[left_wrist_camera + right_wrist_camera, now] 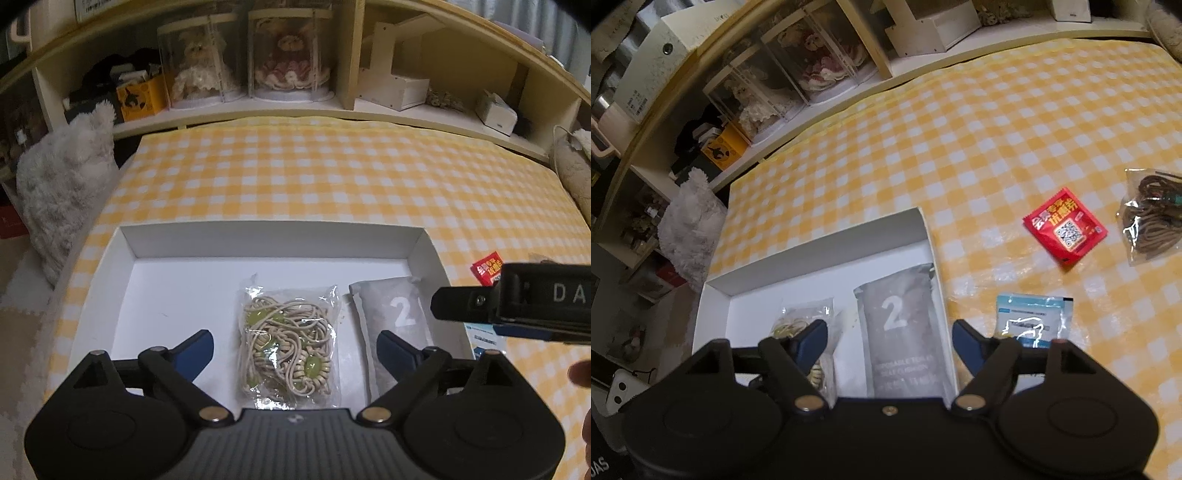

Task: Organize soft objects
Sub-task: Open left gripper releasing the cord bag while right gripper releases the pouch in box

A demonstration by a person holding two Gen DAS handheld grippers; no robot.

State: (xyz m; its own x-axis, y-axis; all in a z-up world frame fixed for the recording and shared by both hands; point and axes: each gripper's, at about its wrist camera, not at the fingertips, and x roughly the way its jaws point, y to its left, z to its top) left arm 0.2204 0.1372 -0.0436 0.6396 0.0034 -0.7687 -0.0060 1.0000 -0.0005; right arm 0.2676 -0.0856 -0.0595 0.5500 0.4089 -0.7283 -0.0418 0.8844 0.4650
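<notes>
A shallow white box [273, 242] [812, 258] lies on the yellow checked cloth. Inside it rest a clear bag of beige cord with green beads [290, 343] [798, 325] and a grey pouch marked "2" [391, 314] [901, 332]. My left gripper [295, 345] hovers open over the cord bag, its blue fingers either side and apart from it. My right gripper [890, 338] hangs open over the grey pouch, pads clear of it. On the cloth outside the box lie a red packet [1065, 229] [487, 266], a blue-white sachet [1030, 317] and a bag of dark cord [1152, 218].
A wooden shelf unit [347, 107] with doll cases, boxes and a yellow carton runs along the far side. A fluffy white cushion [62, 184] [690, 229] leans at the left edge. The right tool's body [517, 299] and a fingertip show at the left view's right edge.
</notes>
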